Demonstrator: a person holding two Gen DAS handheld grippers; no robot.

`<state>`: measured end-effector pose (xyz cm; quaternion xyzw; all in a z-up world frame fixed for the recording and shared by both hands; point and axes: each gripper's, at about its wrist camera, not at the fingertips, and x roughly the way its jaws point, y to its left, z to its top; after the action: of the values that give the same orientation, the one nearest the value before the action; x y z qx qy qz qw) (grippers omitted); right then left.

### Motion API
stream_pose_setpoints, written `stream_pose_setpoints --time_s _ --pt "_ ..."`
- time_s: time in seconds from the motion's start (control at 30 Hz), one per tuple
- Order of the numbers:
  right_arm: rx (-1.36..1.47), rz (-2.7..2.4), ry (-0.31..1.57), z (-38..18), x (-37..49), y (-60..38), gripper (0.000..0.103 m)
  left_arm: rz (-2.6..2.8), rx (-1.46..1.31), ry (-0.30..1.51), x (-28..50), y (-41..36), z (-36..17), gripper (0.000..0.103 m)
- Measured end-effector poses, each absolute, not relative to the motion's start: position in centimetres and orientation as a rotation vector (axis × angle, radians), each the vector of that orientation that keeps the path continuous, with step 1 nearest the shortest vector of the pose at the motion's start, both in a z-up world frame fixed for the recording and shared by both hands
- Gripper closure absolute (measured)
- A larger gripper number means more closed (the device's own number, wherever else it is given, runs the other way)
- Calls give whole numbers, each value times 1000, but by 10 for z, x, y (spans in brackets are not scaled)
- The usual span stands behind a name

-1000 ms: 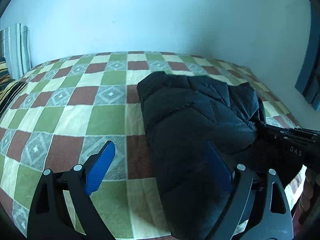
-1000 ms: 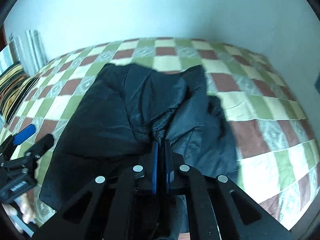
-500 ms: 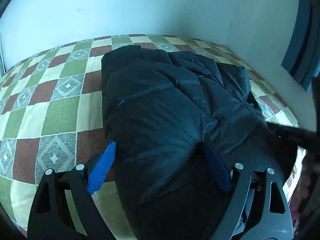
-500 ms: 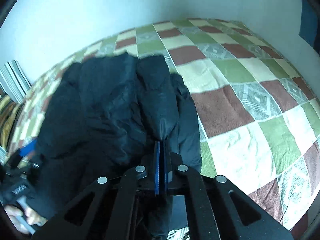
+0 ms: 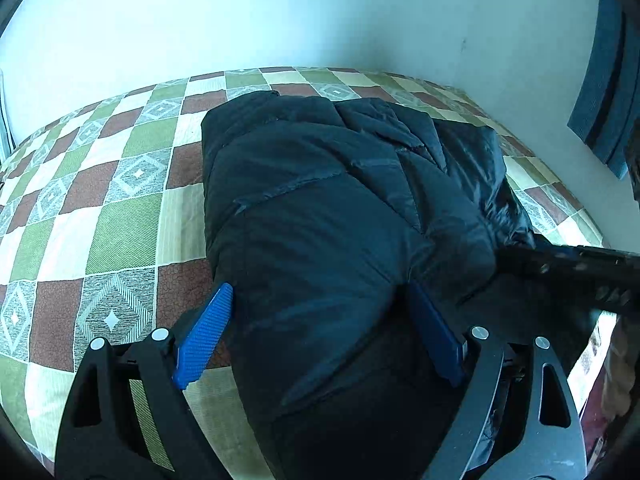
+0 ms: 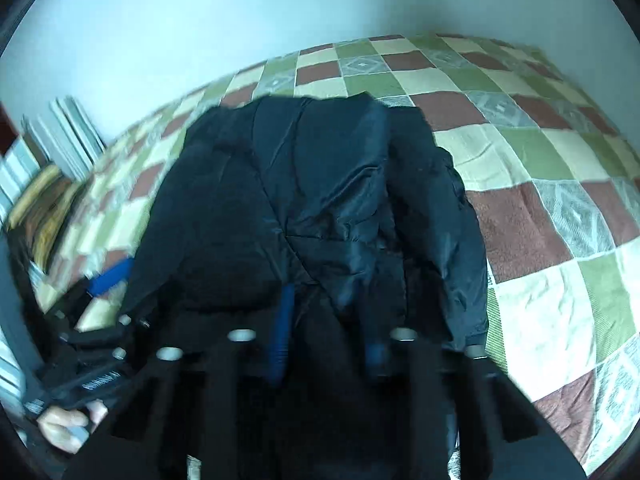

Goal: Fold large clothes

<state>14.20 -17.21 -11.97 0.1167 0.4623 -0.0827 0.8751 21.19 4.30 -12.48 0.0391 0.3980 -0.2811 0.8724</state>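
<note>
A black puffer jacket lies folded on the checkered bedspread near the wall. Left claw straddles it, released; right claw is opening over its fabric.

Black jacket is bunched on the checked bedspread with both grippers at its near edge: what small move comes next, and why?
Probably draw the right gripper back off the jacket: its jaws are opening with fabric between them, and the left gripper stands wide around the near edge.
</note>
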Motion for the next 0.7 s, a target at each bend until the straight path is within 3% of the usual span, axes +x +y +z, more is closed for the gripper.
stream_pose_setpoints --time_s 0.07,0.13,0.7 --pt "215 -186 951 -116 139 -169 94 -584 79 823 210 45 -118 15" --pt "216 -206 940 -110 135 -174 95 -560 66 791 207 50 -107 15" --pt "278 -264 1025 -181 144 -218 92 -590 172 887 215 7 -161 12"
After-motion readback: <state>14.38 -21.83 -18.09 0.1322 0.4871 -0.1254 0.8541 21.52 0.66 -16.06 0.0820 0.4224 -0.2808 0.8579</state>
